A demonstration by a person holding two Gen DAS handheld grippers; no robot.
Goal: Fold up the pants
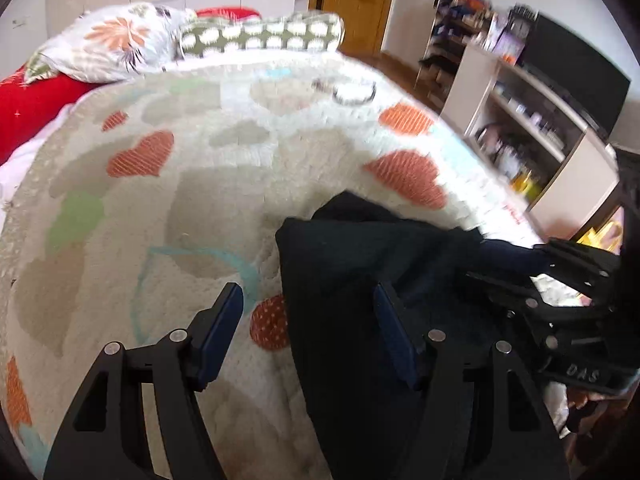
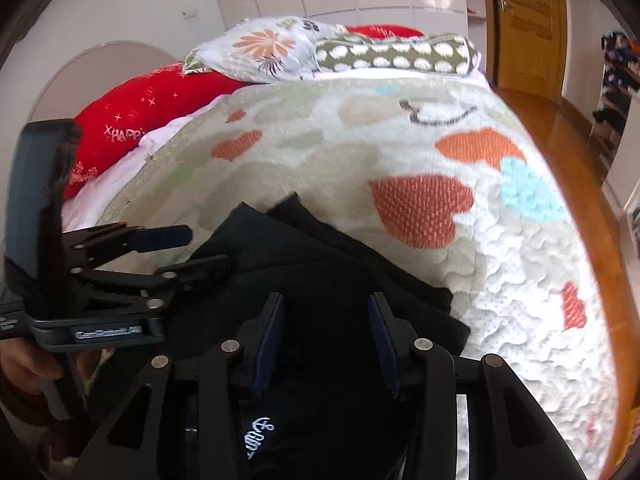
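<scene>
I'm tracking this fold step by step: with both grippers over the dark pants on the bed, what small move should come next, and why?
Probably lower the left gripper and shift it right over the pants' left edge. Its jaws stand open with only blanket between them, that edge just inside its right finger. The right gripper straddles dark cloth, pads apparently not pressing.

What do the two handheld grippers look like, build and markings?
Both the left gripper and the right gripper are black linkage frames with silver pivot pins and dark blue finger pads. Each base carries small white lettering, too blurred to read.
</scene>
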